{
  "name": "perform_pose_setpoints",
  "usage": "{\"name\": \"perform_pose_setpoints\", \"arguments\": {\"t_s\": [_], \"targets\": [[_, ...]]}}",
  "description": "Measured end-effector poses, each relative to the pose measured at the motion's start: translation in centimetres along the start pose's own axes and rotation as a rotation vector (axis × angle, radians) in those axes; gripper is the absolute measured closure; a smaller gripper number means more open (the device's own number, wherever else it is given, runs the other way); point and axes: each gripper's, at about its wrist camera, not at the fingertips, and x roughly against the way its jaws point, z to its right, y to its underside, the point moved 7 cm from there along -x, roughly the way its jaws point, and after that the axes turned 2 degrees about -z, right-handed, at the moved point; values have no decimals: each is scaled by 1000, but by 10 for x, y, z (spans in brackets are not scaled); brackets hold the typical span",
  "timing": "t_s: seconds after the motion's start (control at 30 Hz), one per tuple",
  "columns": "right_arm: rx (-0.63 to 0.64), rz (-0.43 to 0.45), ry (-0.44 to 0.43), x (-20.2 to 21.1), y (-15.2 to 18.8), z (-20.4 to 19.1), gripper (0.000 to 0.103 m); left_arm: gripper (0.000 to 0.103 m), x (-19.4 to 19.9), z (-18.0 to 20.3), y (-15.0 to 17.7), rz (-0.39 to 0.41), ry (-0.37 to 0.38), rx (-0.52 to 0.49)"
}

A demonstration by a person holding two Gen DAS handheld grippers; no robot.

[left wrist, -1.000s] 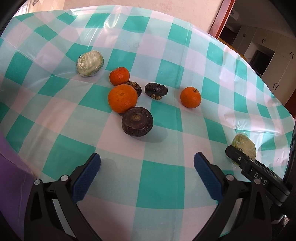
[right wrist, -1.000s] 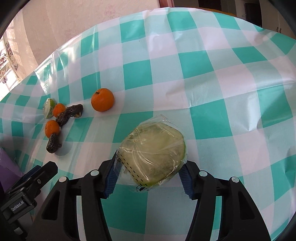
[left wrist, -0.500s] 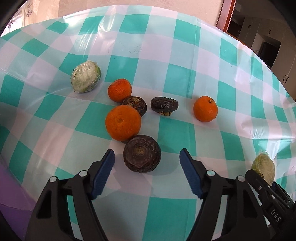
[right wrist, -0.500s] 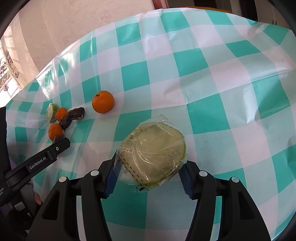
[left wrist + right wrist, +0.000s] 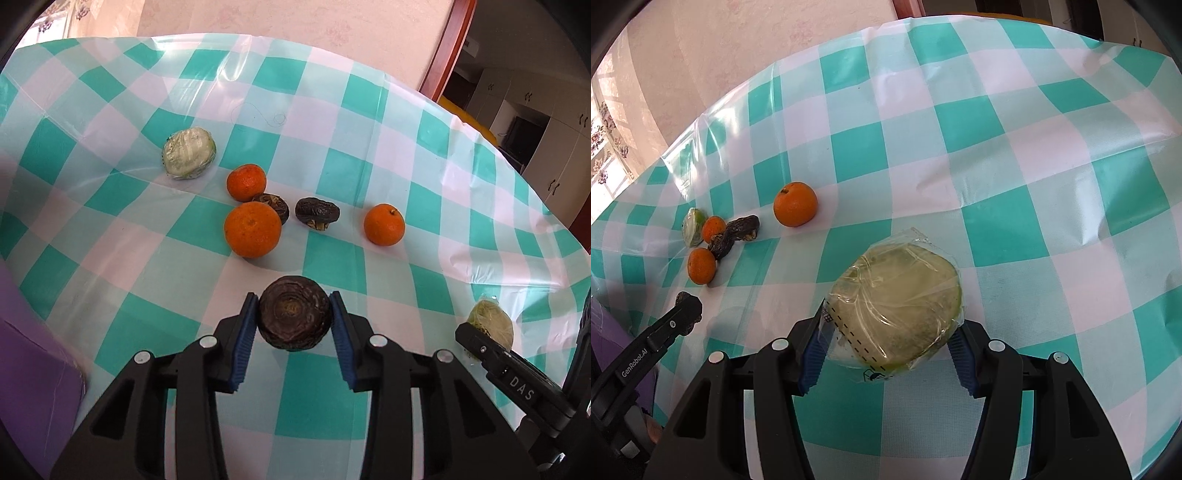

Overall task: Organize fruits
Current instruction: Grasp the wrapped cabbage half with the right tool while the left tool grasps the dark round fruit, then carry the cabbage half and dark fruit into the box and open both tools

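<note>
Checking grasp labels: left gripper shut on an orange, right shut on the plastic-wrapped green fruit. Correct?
Not quite. In the left wrist view the left gripper is shut on the dark wrinkled fruit, not an orange; the three oranges lie free on the tablecloth. The right gripper is indeed shut on the plastic-wrapped green fruit.

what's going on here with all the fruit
A person is sorting fruit on a checked tablecloth with two handheld grippers. The left gripper has its jaws shut on a dark wrinkled round fruit. The right gripper holds a plastic-wrapped green fruit. Loose on the cloth are three oranges, two more dark fruits and another wrapped green fruit.
</note>
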Motion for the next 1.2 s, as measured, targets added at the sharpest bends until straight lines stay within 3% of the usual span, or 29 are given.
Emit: {"name": "perform_pose_setpoints", "arguments": {"t_s": [0.53, 1.0, 1.2], "targets": [[13, 2, 80, 4, 6, -3, 46, 64, 9, 3, 21, -31, 13, -11], [78, -7, 96, 38, 58, -25, 46, 64, 49, 2, 70, -62, 37, -49], [102, -17, 97, 51, 80, -33, 46, 64, 72, -2, 90, -38, 33, -87]]}}
